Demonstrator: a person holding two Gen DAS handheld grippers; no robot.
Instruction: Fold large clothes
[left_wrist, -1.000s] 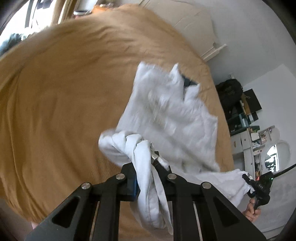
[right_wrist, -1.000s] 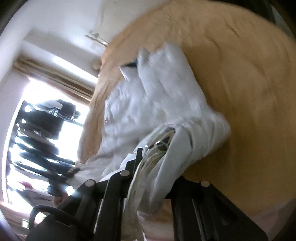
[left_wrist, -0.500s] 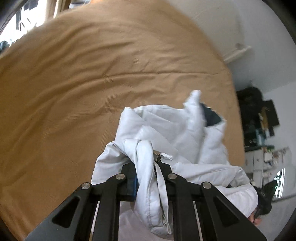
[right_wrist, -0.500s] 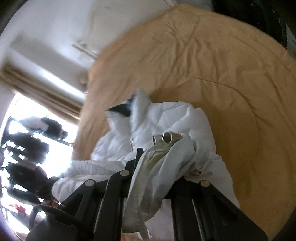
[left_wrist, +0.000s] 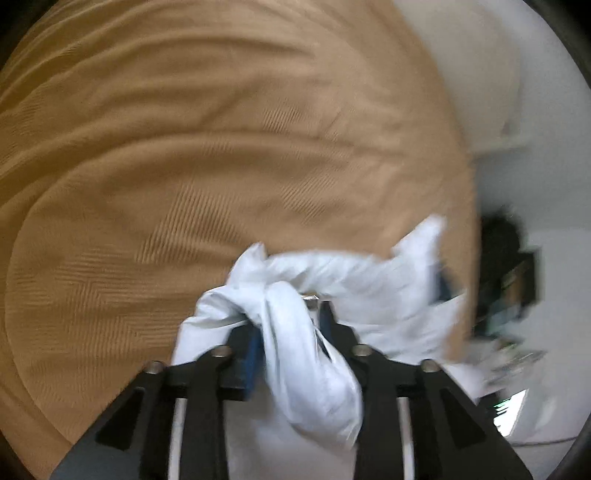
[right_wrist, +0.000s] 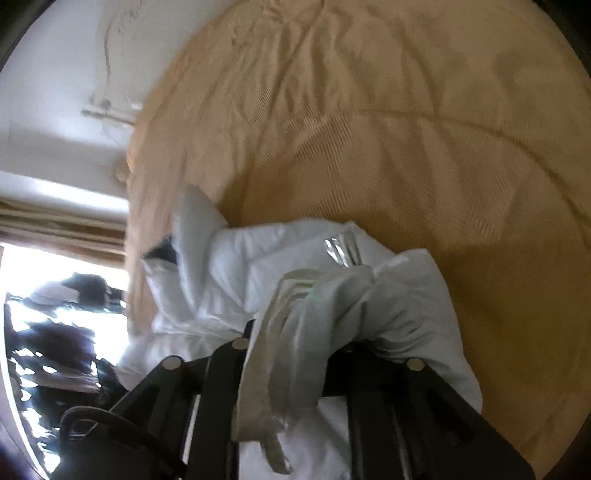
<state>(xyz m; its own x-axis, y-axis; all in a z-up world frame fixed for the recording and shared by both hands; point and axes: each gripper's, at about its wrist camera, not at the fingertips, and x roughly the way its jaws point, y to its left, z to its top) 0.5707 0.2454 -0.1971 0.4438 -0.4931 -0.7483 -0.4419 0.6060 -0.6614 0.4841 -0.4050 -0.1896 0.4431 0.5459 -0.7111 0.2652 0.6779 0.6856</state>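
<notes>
A large white padded jacket (left_wrist: 373, 291) with a dark collar lining lies bunched on a tan bedspread (left_wrist: 184, 147). My left gripper (left_wrist: 286, 314) is shut on a thick fold of its white fabric, which hangs over the jaws. In the right wrist view the same jacket (right_wrist: 258, 258) lies folded over itself on the bedspread (right_wrist: 406, 129). My right gripper (right_wrist: 306, 325) is shut on another gathered fold of it. The fabric hides both sets of fingertips. Both views are motion-blurred.
The bed's far edge meets a white wall (left_wrist: 480, 55). Dark bags and cluttered shelves (left_wrist: 513, 273) stand beyond the bed's right side. A bright window with curtains (right_wrist: 55, 229) and dark hanging clothes (right_wrist: 59, 332) are at the left in the right wrist view.
Both grippers have carried the held jacket edge forward over the garment. The spread jacket has doubled over and shrunk to a bunched heap close to the jaws.
</notes>
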